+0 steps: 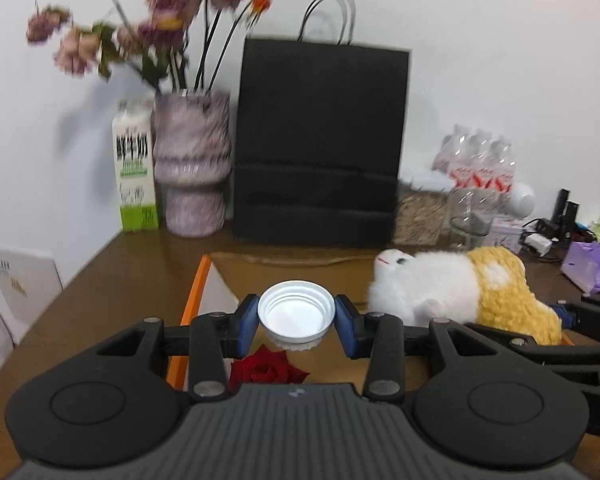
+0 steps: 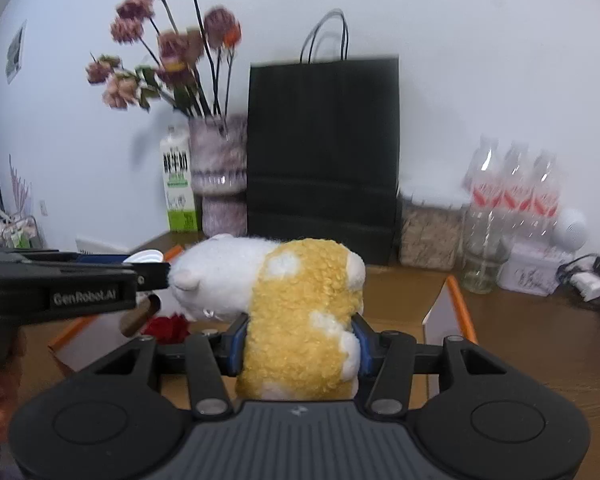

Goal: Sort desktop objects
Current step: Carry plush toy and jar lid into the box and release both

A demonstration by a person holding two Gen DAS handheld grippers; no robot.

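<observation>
We see a white screw cap (image 1: 296, 316), open side up, clamped between blue pads above a box holding a red rose (image 1: 266, 368). A white and yellow plush toy (image 2: 296, 316) lies on its side, squeezed between blue pads over that box.

Two hand-held grippers show: the left gripper (image 1: 296, 318) and the right gripper (image 2: 300, 344). One white lid (image 1: 296, 314) sits between the left one's fingers, and one plush toy (image 2: 300, 320) between the right one's. Below the left gripper lies one red rose (image 1: 266, 368). Ahead of both stand one black paper bag (image 1: 320, 144), one vase of flowers (image 1: 192, 168), one milk carton (image 1: 135, 168) and three clear bottles (image 2: 512, 192); further clutter beside the bottles is too blurred to count.
</observation>
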